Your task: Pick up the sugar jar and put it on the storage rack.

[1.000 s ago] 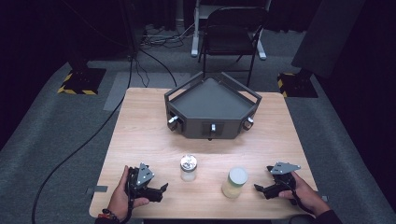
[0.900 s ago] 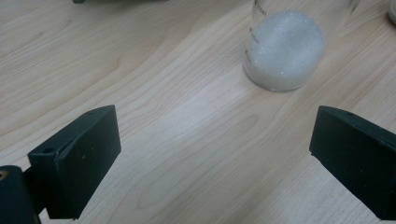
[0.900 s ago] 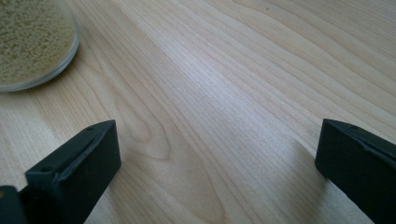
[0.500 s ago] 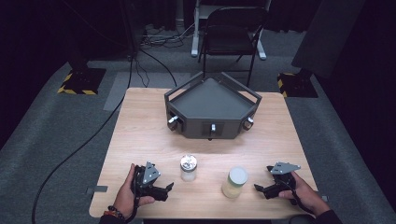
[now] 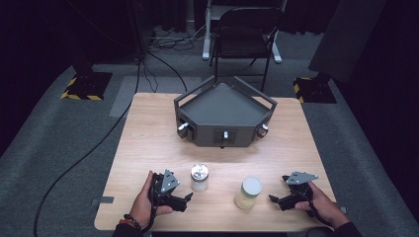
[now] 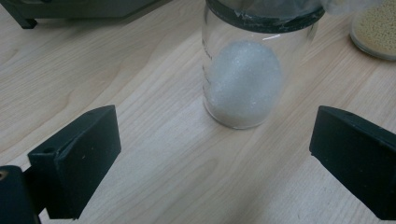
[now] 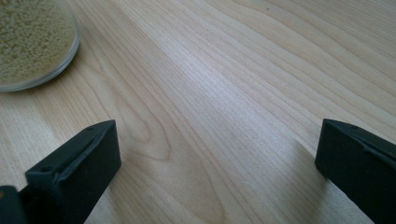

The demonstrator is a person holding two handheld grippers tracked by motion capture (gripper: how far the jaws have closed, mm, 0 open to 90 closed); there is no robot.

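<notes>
At the left of the high view, the left tool (image 5: 187, 199) lies low over the near edge of the wooden surface (image 5: 148, 133), held in the person's left hand (image 5: 143, 202), its jaws spread wide and gripping nothing. Just beside it, toward the middle, stands the clear jar (image 5: 199, 177), upright, with a shiny lid; tool and jar are apart. In the left gripper view the jar (image 6: 243, 84) stands ahead of the two black jaws and between their lines, not yet between the jaws themselves, and it holds a heap of white grains under a dark lid rim. Bare wood shows between the jaws. Farther right on the surface stands the yellow jar (image 5: 248, 192), also upright, with a pale lid; its base filled with small yellowish grains (image 6: 376, 28) shows at the upper right corner of the left gripper view. Behind both jars, near the middle of the surface, sits a dark three-cornered tray (image 5: 197, 106). At the right, the right tool (image 5: 274, 199) rests near the edge in the right hand (image 5: 321, 207), near the yellow jar but not touching it. In the right gripper view its jaws stand wide apart over bare wood, with the yellow jar (image 7: 32, 46) at the upper left.
</notes>
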